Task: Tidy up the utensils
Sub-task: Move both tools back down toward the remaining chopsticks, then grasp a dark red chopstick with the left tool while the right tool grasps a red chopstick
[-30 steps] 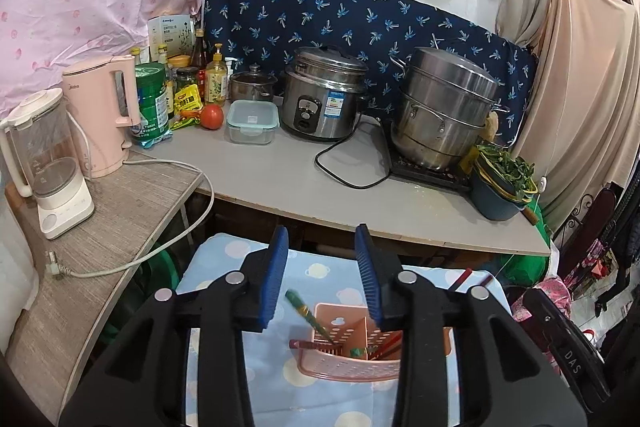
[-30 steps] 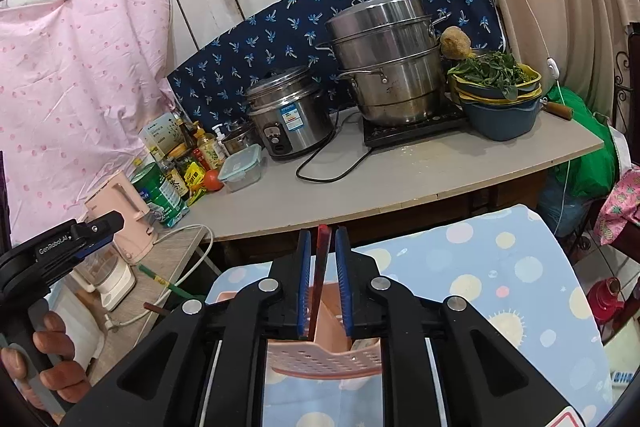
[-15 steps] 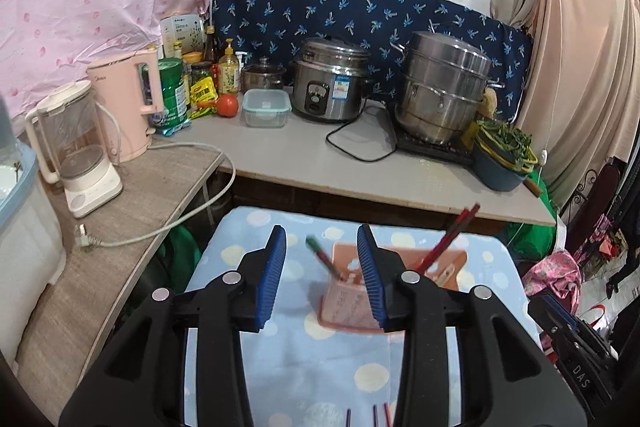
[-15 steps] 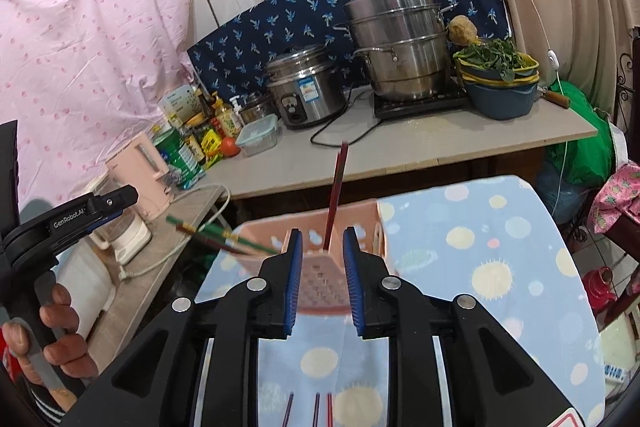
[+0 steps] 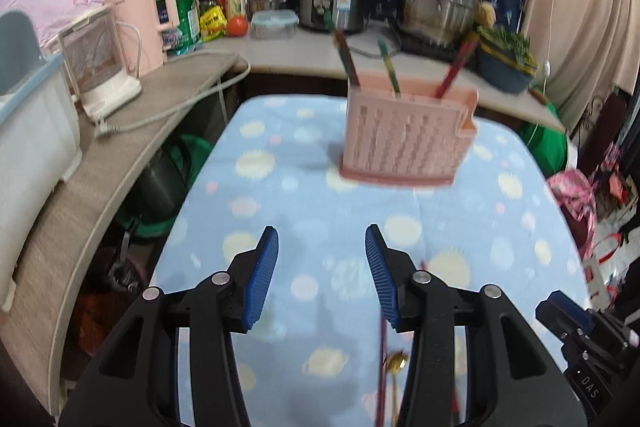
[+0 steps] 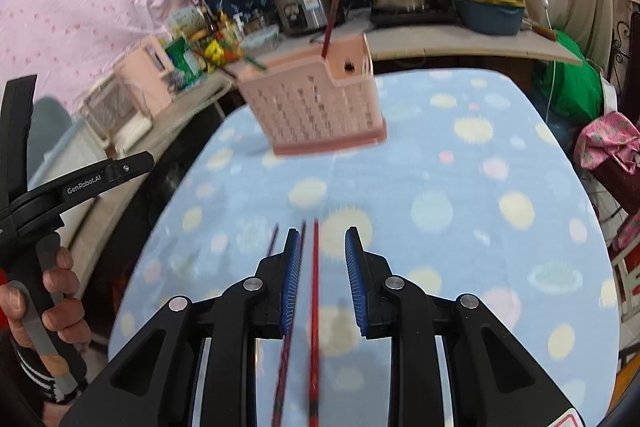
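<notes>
A pink perforated utensil holder stands on the blue dotted cloth, also in the right wrist view. Chopsticks stick out of it: brown, green and red. My left gripper is open and empty, well back from the holder. My right gripper is open above loose chopsticks on the cloth: a red one and dark ones. A dark chopstick and a gold spoon lie under the left gripper's right finger.
Behind the cloth runs a counter with a rice cooker, steel steamer pot, food box, bottles, a tomato and a bowl of greens. A pink kettle and blender stand on the left shelf.
Both grippers have pulled back and lowered from the holder. The right gripper, shut on a red chopstick a second ago, has opened and left it in the holder. Loose chopsticks have come into view.
</notes>
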